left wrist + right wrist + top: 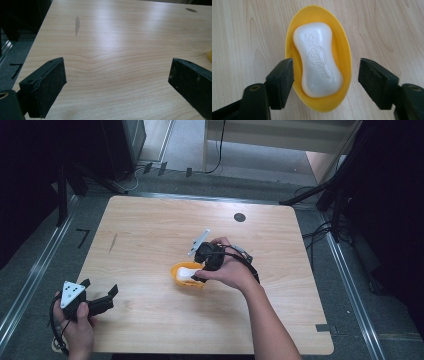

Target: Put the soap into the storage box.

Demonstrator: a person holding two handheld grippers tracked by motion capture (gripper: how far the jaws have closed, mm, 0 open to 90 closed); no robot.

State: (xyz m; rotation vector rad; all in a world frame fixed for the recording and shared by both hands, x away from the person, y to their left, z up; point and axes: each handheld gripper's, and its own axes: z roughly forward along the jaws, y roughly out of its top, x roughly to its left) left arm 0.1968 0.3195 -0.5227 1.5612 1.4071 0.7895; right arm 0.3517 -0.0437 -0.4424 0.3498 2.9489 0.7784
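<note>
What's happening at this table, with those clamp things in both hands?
A person is working with a handheld gripper in each hand. The right gripper hangs over a yellow soap dish on the wooden table, its jaws open on either side of the dish and not touching the white soap bar lying in it. The left gripper rests near the table's front left corner, jaws wide open with nothing between them.

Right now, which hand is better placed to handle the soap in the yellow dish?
Right. The right gripper hangs over the soap in the yellow dish, jaws open; the left gripper sits at the table's near corner.
</note>
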